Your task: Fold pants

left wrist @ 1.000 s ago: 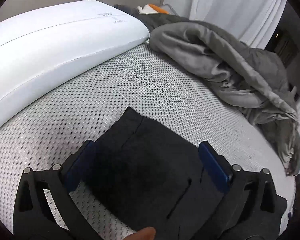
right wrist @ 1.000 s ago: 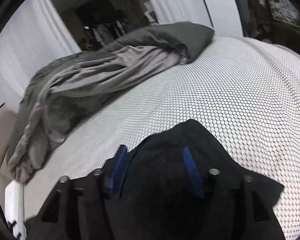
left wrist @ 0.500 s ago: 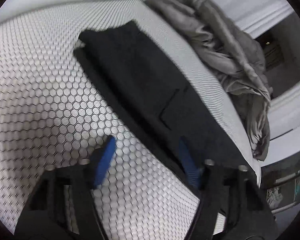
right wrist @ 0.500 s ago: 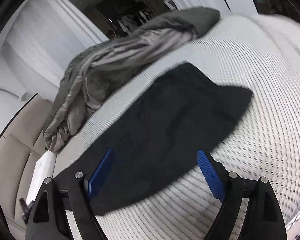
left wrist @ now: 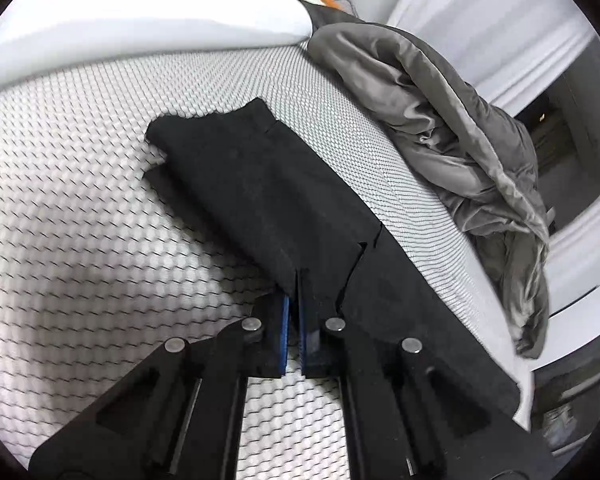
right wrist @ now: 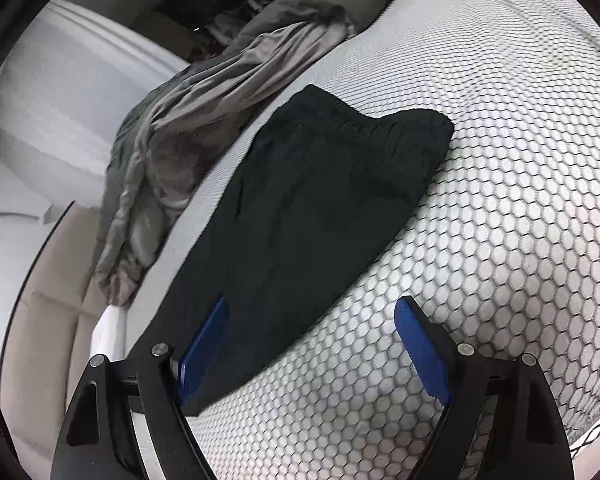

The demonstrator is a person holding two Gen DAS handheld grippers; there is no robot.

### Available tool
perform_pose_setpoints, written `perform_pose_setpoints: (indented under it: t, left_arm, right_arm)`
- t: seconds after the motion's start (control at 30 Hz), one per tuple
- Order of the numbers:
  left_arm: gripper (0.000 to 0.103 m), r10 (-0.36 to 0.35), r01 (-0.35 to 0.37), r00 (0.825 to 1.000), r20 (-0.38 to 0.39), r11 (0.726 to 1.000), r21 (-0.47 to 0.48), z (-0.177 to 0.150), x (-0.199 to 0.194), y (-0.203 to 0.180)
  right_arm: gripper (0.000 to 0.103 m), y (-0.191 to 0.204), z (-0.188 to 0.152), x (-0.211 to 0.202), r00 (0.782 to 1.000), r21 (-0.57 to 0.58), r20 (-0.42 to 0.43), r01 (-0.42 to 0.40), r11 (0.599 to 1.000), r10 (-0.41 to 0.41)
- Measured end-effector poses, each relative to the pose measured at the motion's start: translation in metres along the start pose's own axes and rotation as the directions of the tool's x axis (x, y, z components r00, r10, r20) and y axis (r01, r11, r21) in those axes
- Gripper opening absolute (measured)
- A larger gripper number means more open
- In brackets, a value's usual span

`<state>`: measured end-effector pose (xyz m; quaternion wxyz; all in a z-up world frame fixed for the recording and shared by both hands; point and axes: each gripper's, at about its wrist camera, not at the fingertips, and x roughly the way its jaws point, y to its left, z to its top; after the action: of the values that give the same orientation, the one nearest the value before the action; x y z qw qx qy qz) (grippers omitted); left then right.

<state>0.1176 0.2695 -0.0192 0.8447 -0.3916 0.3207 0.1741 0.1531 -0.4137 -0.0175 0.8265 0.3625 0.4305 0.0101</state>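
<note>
Left wrist view: we record the long black fabric pants (left wrist: pixel 284 196), already doubled lengthwise into a narrow strip, lying on the white honeycomb-mesh mattress cover (left wrist: pixel 80 240); their long axis runs from the far hem end, near the white pillow (left wrist: pixel 140 12), diagonally back toward and past our left gripper (left wrist: pixel 294 312). We note its blue pads drawn nearly together on the near long edge of the strip, apparently pinching a fold of cloth. A crumpled grey quilted blanket (left wrist: pixel 460 140) lies beyond the strip, apart from it. Right wrist view: we record the same pants (right wrist: pixel 312 208) from the opposite end, the gathered elastic waistband farthest from the fingers, the strip running back toward the lower left. Our right gripper (right wrist: pixel 312 344) stands spread wide and holds nothing; its left pad overlaps the cloth, its right pad hovers over bare mesh. We judge that the coming fold turns on this axis: one end carried along the strip toward the other.
</note>
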Motion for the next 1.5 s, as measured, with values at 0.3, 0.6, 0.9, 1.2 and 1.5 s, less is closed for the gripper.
perform_pose_setpoints:
  t: [0.3,0.6,0.9,1.2,1.5]
  left_arm:
    - [0.001,0.027,-0.028,0.999,-0.034,1.0,-0.014,0.005,0.012,0.009]
    - [0.001,0.003,-0.002,1.0,-0.006,0.996,0.09,-0.031,-0.048,0.029]
    - [0.021,0.122,-0.123,0.992,0.016,0.987,0.104,-0.035,-0.071,0.048]
    - [0.088,0.016,-0.06,0.991,0.131,0.938,0.34,-0.064,-0.098,-0.023]
    - [0.102,-0.129,0.204,0.979,-0.16,0.724,0.659,-0.175,-0.05,-0.142]
  right_arm:
    - [0.013,-0.016,0.024,0.055,0.993,0.197,0.115,-0.05,0.979,0.028]
    - [0.002,-0.018,-0.005,-0.005,0.983,0.115,0.175,0.032,0.993,-0.052]
    - [0.04,-0.035,-0.041,-0.038,0.982,0.124,0.148,0.099,0.987,-0.118]
    - [0.09,0.052,-0.052,-0.074,0.904,-0.239,0.379,0.3,0.923,-0.196]
    - [0.092,0.176,-0.137,0.065,0.99,-0.709,-0.021,0.085,0.7,-0.141]
